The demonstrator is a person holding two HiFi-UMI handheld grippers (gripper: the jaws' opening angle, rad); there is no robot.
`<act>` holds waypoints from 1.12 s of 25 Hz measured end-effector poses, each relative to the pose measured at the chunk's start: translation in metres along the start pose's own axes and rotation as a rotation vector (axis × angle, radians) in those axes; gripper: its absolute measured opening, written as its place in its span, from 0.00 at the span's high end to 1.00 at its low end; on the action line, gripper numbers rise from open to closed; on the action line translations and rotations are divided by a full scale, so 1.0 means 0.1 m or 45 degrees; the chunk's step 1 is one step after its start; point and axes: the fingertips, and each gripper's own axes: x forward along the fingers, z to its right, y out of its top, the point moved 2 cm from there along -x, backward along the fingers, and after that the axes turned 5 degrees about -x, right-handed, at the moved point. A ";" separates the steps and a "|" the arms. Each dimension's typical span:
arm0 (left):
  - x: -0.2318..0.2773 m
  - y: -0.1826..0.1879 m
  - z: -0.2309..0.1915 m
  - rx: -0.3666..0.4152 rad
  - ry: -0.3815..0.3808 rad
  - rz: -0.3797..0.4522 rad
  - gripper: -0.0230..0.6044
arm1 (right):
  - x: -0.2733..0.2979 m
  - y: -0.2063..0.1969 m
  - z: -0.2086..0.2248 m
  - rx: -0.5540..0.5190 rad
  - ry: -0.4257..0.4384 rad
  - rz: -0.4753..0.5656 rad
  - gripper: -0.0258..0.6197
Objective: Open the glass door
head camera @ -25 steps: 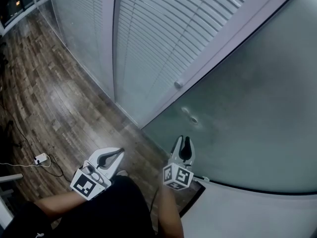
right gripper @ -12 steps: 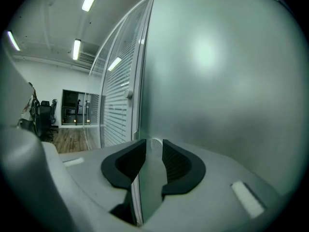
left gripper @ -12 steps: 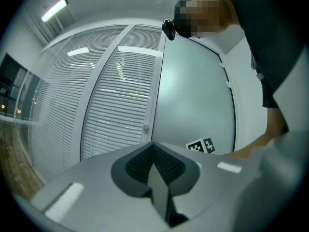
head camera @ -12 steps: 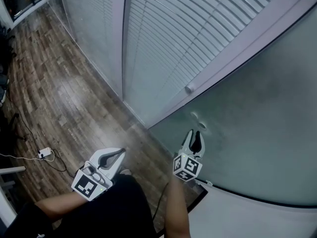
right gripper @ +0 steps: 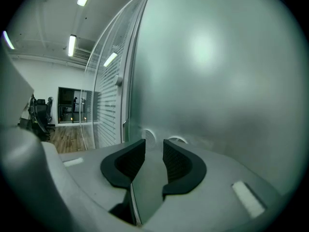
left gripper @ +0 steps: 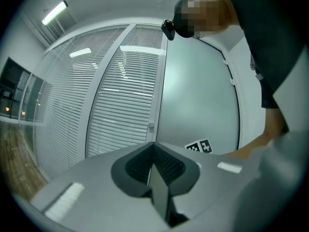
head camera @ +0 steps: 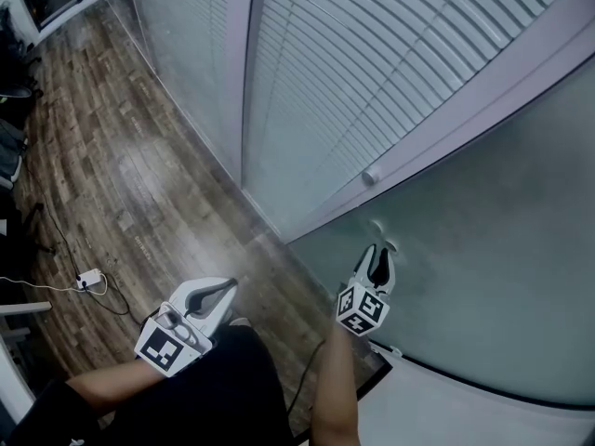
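The frosted glass door (head camera: 483, 277) fills the right of the head view and most of the right gripper view (right gripper: 217, 81). Two small round fittings (right gripper: 177, 140) sit on it near its left edge. My right gripper (head camera: 379, 252) points at those fittings (head camera: 390, 245), close to the glass; I cannot tell whether it touches. In its own view the right gripper (right gripper: 154, 149) is open; its jaws have just been opening, with nothing between them. My left gripper (head camera: 226, 286) hangs back over the floor, and its pads meet in the left gripper view (left gripper: 154, 153), shut on nothing.
Glass panels with white blinds (head camera: 353, 72) run left of the door. A white knob (head camera: 371, 177) sticks out of the pale frame beside it. The wooden floor (head camera: 112, 175) carries a cable and a white power strip (head camera: 90, 277). The person's dark clothing (head camera: 214, 388) fills the bottom.
The right gripper has moved forward to the door's fittings and its jaws stand wider. The left gripper has stayed where it was, shut.
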 end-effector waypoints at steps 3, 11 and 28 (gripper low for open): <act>-0.02 0.00 -0.04 -0.004 0.017 -0.009 0.96 | 0.09 -0.08 0.04 0.013 -0.013 -0.024 0.80; -0.07 -0.04 -0.15 0.003 0.063 -0.032 0.96 | 0.22 -0.14 0.08 0.057 -0.034 -0.037 0.79; -0.01 -0.03 -0.08 -0.023 0.062 -0.039 0.96 | 0.37 -0.12 0.13 0.056 -0.052 -0.067 0.79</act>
